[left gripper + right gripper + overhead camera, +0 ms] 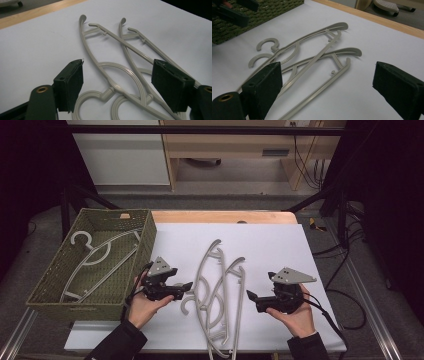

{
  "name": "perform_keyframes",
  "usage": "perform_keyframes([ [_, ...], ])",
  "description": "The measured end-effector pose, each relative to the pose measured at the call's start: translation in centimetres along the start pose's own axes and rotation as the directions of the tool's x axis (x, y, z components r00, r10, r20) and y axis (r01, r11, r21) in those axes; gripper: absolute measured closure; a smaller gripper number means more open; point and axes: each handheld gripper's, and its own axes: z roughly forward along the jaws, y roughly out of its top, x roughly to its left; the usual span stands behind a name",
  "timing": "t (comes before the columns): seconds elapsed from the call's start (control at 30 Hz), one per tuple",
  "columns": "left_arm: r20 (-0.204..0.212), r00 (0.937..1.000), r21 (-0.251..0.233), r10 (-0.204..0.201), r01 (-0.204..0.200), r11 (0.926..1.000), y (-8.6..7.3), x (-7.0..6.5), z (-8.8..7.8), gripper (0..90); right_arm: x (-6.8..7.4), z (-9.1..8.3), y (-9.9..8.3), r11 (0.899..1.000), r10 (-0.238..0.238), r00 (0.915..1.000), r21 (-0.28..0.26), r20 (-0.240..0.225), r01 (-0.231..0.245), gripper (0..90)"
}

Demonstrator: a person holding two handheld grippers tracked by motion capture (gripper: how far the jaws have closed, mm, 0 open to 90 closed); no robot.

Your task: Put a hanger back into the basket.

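Note:
Two grey plastic hangers (216, 287) lie overlapped on the white sheet (280, 245), hooks toward the left. My left gripper (188, 285) hovers right at those hooks, jaws open. In the left gripper view the hangers (110, 67) run up between the spread pads (72, 82) without touching them, and the left gripper (117, 65) is low over the sheet. My right gripper (250, 295) stands open to the right of the hangers with nothing in it. The right gripper view shows the right gripper (328, 66) facing the hangers (317, 57).
A green woven basket (50, 285) sits at the table's left with a grey hanger (95, 255) in it; its wall (274, 7) appears behind the left gripper (232, 12). A wooden table edge (225, 216) runs along the back. Bare white sheet lies right of the hangers.

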Motion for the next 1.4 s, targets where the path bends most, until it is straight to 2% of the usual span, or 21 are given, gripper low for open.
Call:
perform_keyframes([
  [0.07, -0.006, 1.0, 0.01, 0.002, -0.002, 0.9999, 0.1, 0.1, 0.4, 26.5, 0.0, 0.0, 0.0, 1.0, -0.003, 1.0, -0.003, -0.002, 0.003, 9.4],
  [0.2, -0.015, 0.9999, 0.05, -0.006, 0.007, 0.9987, 0.4, 0.4, 2.3, 29.4, -0.2, -0.1, -0.2, 1.0, 0.002, 1.0, -0.001, -0.004, -0.002, 9.4],
  [0.27, -0.015, 0.9999, 0.057, -0.004, 0.005, 0.9983, 0.4, 0.4, 2.6, 30.7, -0.3, -0.1, -0.3, 1.0, 0.007, 1.0, -0.001, -0.003, -0.007, 9.4],
  [0.3, -0.025, 0.9997, 0.083, -0.002, 0.004, 0.9965, 0.4, 0.5, 3.6, 31.2, -0.6, -0.1, -0.4, 1.0, 0.007, 1.0, -0.002, -0.002, -0.007, 9.4],
  [0.33, -0.025, 0.9997, 0.083, -0.002, 0.004, 0.9965, 0.4, 0.5, 3.6, 32.2, -0.6, -0.1, -0.4, 1.0, 0.007, 1.0, -0.002, -0.002, -0.007, 9.4],
  [0.4, -0.028, 0.9996, 0.118, -0.003, 0.006, 0.993, 0.3, 0.8, 4.7, 34.7, -0.6, -0.2, -0.4, 1.0, 0.013, 0.9999, -0.003, 0.0, -0.013, 9.4],
  [0.5, -0.028, 0.9994, 0.126, -0.022, 0.025, 0.9917, 0.1, 0.9, 5.5, 39.0, -0.7, -0.3, -0.3, 1.0, 0.013, 0.9999, -0.01, -0.003, -0.013, 9.5],
  [0.57, -0.03, 0.9993, 0.164, -0.02, 0.024, 0.9862, -0.1, 1.0, 6.6, 41.1, -0.7, -0.3, -0.3, 1.0, 0.015, 0.9999, -0.008, -0.001, -0.015, 9.4],
  [0.6, -0.03, 0.9993, 0.164, -0.02, 0.024, 0.9862, -0.1, 1.0, 6.6, 41.8, -0.7, -0.3, -0.3, 1.0, 0.014, 0.9999, -0.008, -0.001, -0.014, 9.5],
  [0.63, -0.033, 0.9993, 0.188, -0.015, 0.021, 0.9819, -0.3, 1.0, 7.3, 44.2, -0.7, -0.3, -0.3, 1.0, 0.012, 0.9999, -0.009, -0.001, -0.012, 9.5],
  [0.67, -0.033, 0.9993, 0.188, -0.015, 0.021, 0.9819, -0.3, 1.0, 7.3, 45.2, -0.7, -0.3, -0.3, 1.0, 0.012, 0.9999, -0.009, -0.001, -0.012, 9.5],
  [0.73, -0.031, 0.9987, 0.21, -0.039, 0.045, 0.9767, -0.6, 1.2, 8.3, 47.7, -0.7, -0.3, -0.3, 1.0, 0.014, 0.9999, -0.008, -0.004, -0.015, 9.5],
  [0.77, -0.03, 0.9988, 0.217, -0.038, 0.044, 0.9753, -0.6, 1.3, 8.6, 48.8, -0.7, -0.3, -0.3, 1.0, 0.017, 0.9998, -0.008, -0.003, -0.017, 9.4],
  [0.83, -0.03, 0.9985, 0.222, -0.046, 0.052, 0.9736, -0.7, 1.3, 8.9, 50.3, -0.7, -0.2, -0.3, 1.0, 0.016, 0.9999, -0.007, -0.003, -0.016, 9.5],
  [0.93, -0.024, 0.9982, 0.25, -0.055, 0.059, 0.9664, -1.0, 1.4, 9.7, 55.0, -0.7, -0.2, -0.3, 1.0, 0.016, 0.9999, -0.008, -0.006, -0.016, 9.5],
  [1.0, -0.029, 0.9979, 0.253, -0.058, 0.063, 0.9654, -1.0, 1.4, 9.9, 57.6, -0.7, -0.2, -0.3, 1.0, 0.015, 0.9999, -0.008, -0.006, -0.015, 9.4],
  [1.07, -0.032, 0.997, 0.269, -0.07, 0.076, 0.96, -1.2, 1.5, 10.5, 60.6, -0.7, -0.3, -0.3, 1.0, 0.019, 0.9998, -0.006, -0.007, -0.019, 9.4],
  [1.13, -0.046, 0.9968, 0.272, -0.065, 0.075, 0.9594, -1.2, 1.4, 10.6, 63.1, -0.7, -0.4, -0.3, 1.0, 0.019, 0.9998, -0.009, -0.006, -0.019, 9.4],
  [1.23, -0.049, 0.9956, 0.269, -0.08, 0.09, 0.9589, -1.1, 1.5, 10.7, 64.4, -0.7, -0.4, -0.3, 1.0, 0.021, 0.9998, -0.009, -0.007, -0.021, 9.4],
  [1.4, -0.07, 0.9936, 0.285, -0.088, 0.105, 0.9527, -0.9, 1.4, 10.8, 67.1, -0.7, -0.3, -0.3, 1.0, 0.017, 0.9998, -0.005, -0.011, -0.017, 9.4],
])
